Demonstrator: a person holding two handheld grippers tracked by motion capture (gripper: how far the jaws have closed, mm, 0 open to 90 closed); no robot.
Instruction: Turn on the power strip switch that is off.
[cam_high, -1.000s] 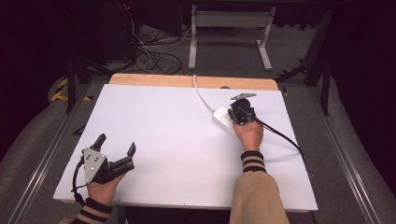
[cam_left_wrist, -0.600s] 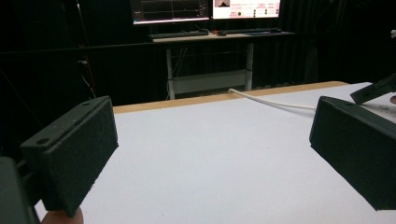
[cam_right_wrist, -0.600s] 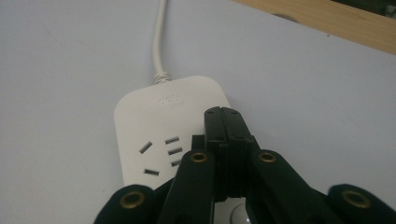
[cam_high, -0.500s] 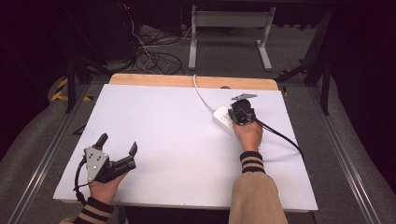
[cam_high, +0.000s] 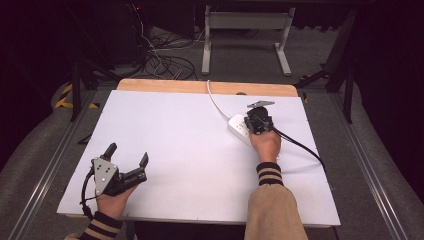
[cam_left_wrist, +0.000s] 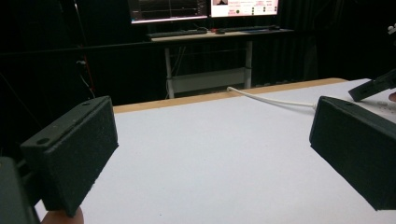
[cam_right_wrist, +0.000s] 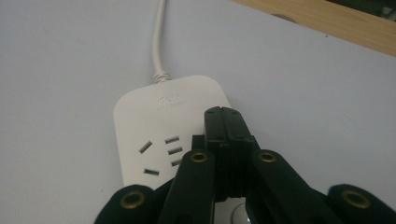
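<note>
A white power strip (cam_right_wrist: 168, 140) is seen lying flat on the white counter (cam_high: 190, 135), toward its far right part, with its white cord (cam_high: 216, 102) running off over the far wooden edge. The right claw (cam_high: 257, 121) is held directly over the strip with its jaws pressed together on nothing, the tips set above the socket face beside the slots. The left claw (cam_high: 127, 156) is held near the front left corner, well apart from the strip, its jaws spread wide and empty.

The strip is judged to be a rigid, fairly light plastic shell, smooth and likely to slide on the counter. It would best be taken across its long side edges, while the cord is expected to be pliant and to drag.
</note>
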